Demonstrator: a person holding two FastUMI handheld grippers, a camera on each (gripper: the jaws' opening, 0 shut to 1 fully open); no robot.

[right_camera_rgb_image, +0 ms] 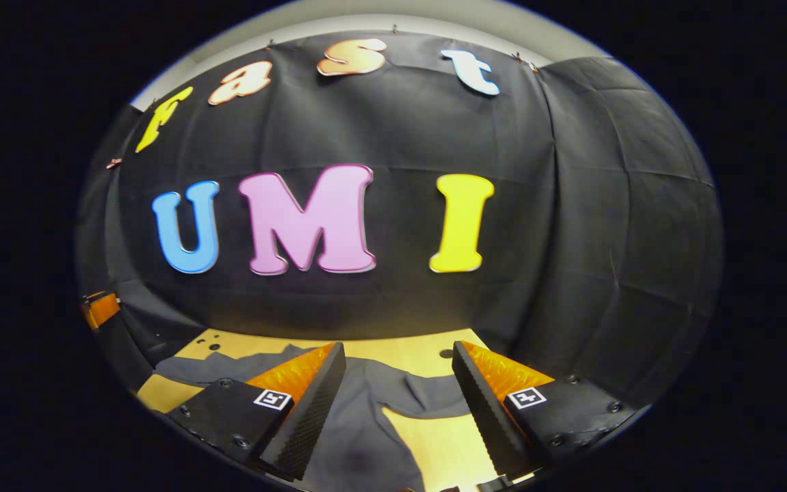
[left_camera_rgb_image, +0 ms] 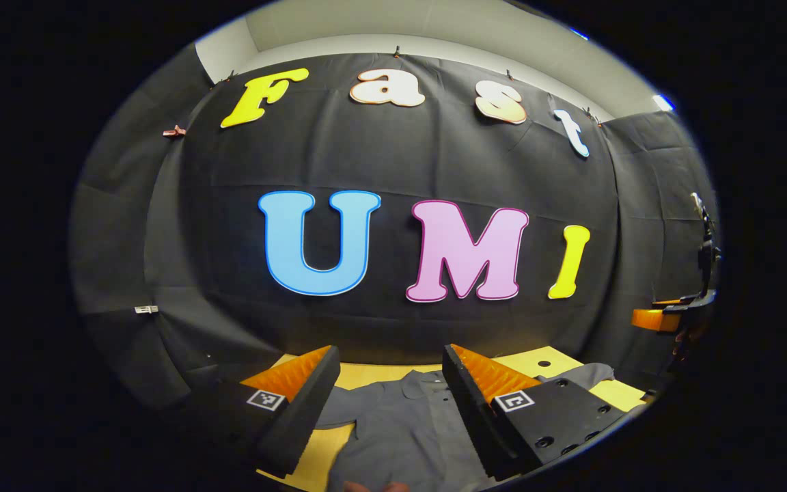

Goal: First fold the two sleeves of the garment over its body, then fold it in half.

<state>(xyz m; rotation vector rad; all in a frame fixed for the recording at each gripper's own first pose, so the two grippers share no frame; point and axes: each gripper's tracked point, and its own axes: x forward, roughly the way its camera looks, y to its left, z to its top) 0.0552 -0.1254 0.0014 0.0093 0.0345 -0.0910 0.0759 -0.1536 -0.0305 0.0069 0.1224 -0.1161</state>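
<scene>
Right now I hold both grippers, left gripper (left_camera_rgb_image: pixel 388 383) and right gripper (right_camera_rgb_image: pixel 400 379), fingers spread wide, above the grey cloth garment (left_camera_rgb_image: pixel 393 424) lying on the yellow wooden table (right_camera_rgb_image: pixel 434 437).

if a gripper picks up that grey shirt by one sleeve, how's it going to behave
The shirt is probably floppy: it lies flat and wrinkled on the table, so the rest would likely drag. It looks thin, so probably light. Its sleeve would likely bunch between the fingers.
</scene>
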